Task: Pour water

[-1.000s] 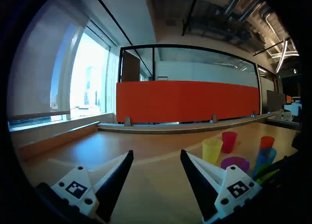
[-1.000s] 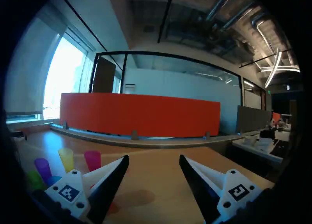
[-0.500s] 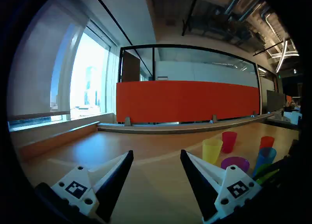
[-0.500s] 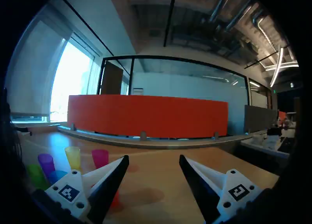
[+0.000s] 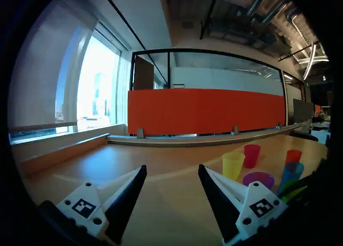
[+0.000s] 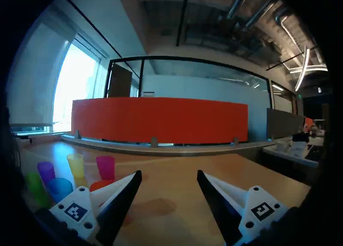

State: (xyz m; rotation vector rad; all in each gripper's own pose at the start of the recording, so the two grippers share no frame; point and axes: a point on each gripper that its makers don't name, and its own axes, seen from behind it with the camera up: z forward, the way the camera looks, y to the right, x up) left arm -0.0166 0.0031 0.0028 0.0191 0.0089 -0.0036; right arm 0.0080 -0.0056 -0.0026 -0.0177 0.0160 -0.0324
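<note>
Several coloured plastic cups stand together on the wooden table (image 5: 128, 160). In the left gripper view they are to the right: yellow cup (image 5: 233, 164), magenta cup (image 5: 251, 155), orange cup (image 5: 293, 155), blue cup (image 5: 293, 170), purple cup (image 5: 258, 178). My left gripper (image 5: 171, 169) is open, low over bare wood, left of the cups. In the right gripper view the cups stand at the left: yellow cup (image 6: 76, 165), magenta cup (image 6: 105, 167), purple cup (image 6: 46, 172), blue cup (image 6: 60, 188), green cup (image 6: 33, 183). My right gripper (image 6: 168, 175) is open and holds nothing. An orange cup (image 6: 99, 185) shows partly behind its left finger.
An orange partition panel (image 5: 206, 111) runs along the table's far edge, with glass walls behind it. A large window (image 5: 96, 91) and a low wooden ledge (image 5: 60, 154) lie to the left. Another desk with items (image 6: 296, 149) stands at the far right.
The right gripper has shifted a little: the cups now sit higher in its view and the blue cup shows more fully. The left gripper has not moved.
</note>
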